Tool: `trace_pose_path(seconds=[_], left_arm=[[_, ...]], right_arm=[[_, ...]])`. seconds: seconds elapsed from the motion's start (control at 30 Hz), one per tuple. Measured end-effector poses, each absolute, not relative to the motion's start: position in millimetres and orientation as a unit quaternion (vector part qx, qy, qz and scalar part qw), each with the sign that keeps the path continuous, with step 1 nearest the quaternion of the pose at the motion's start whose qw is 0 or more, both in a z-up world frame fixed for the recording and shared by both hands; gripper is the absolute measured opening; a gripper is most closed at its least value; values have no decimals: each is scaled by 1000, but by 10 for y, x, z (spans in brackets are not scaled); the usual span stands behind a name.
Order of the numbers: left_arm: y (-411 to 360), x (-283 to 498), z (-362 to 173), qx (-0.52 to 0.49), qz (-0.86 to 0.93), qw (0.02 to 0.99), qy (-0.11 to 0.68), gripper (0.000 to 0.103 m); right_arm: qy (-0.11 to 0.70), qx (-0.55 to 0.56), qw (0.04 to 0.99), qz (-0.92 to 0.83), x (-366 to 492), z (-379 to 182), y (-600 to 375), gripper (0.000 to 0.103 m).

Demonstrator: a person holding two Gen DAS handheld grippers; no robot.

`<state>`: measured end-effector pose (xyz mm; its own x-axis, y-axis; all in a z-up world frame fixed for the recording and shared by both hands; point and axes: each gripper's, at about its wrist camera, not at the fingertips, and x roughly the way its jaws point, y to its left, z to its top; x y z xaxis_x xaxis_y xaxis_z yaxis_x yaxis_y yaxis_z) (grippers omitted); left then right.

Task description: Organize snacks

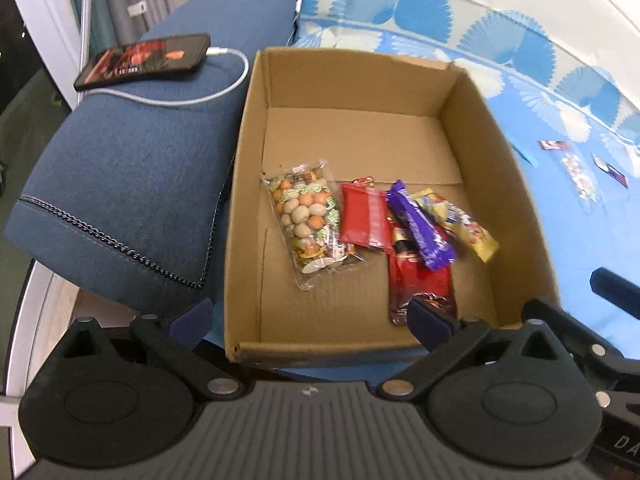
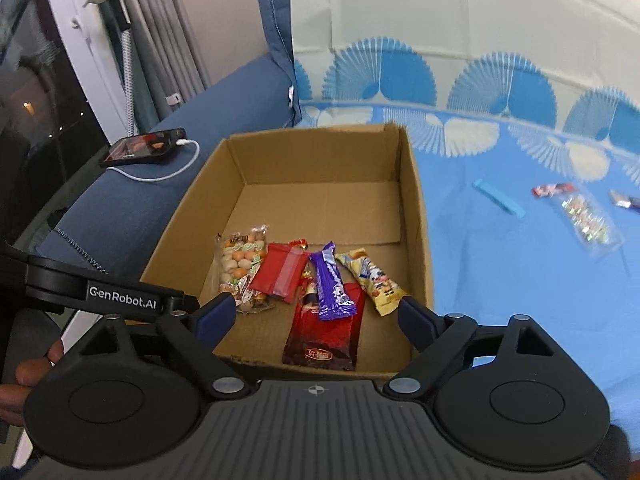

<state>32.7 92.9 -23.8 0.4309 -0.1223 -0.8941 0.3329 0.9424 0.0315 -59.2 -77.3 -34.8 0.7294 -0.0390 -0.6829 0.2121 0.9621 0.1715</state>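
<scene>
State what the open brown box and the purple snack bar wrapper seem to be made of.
Open brown box: corrugated cardboard, matte, by its fluted cut edges and creased floor. Purple snack bar wrapper: probably glossy plastic or foil film, by its sheen and crimped ends.

open brown cardboard box (image 2: 408, 184) on blue fan-patterned bedspread (image 2: 500, 280) | five snack packets (image 2: 320, 292) in its near half | black phone (image 2: 144, 146) on armrest, left | perhaps three packets (image 2: 584, 216) lie right
</scene>
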Motion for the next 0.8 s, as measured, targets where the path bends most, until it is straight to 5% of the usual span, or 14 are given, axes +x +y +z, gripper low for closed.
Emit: trace_pose_path(seconds=[0.8], left_arm=[[984, -511, 237, 121, -147, 879, 437, 103]], right_arm=[[276, 97, 953, -79, -1552, 16, -534, 96]])
